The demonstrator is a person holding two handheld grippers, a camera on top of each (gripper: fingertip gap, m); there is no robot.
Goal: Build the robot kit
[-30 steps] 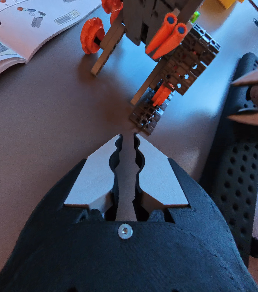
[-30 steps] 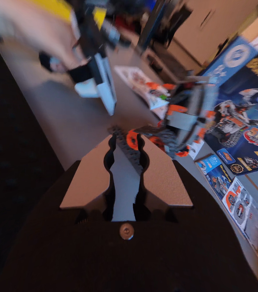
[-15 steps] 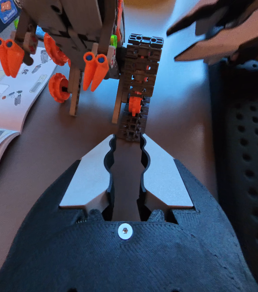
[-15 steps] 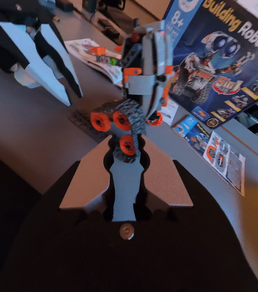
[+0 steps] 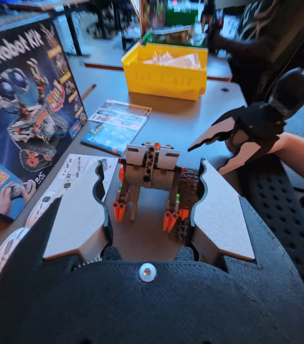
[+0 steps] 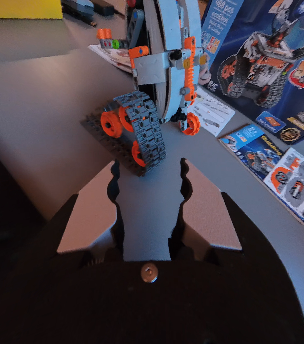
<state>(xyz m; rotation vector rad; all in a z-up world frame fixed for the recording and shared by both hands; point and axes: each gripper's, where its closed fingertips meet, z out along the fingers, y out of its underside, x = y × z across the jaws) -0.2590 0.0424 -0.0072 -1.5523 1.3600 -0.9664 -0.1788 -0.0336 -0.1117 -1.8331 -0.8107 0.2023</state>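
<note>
A grey and orange brick-built robot model [image 5: 151, 176] stands on the grey table [image 5: 175, 119], with orange claws pointing down and a grey track on one side. My left gripper [image 5: 150, 163] is open wide and empty, and the model shows between its fingers without touching them. My right gripper [image 6: 149, 162] is open and empty, just short of the model's grey track [image 6: 145, 134] with its orange wheels. A loose track strip [image 6: 108, 137] lies flat beside it. The right gripper also shows open in the left wrist view [image 5: 227, 145].
The kit's blue box [image 5: 26, 111] stands at the left, with an open instruction manual [image 5: 69, 178], a blue booklet [image 5: 110, 137] and a sticker sheet [image 6: 296, 186] on the table. A yellow bin [image 5: 166, 80] sits at the back. A black perforated surface [image 5: 277, 204] lies along the right edge. Across from one pair of fingers to the other is roughly 15 cm.
My left gripper has opened wide and tilted up, so the model now shows between its fingers. My right gripper has opened wider and drawn closer to the model's track.
</note>
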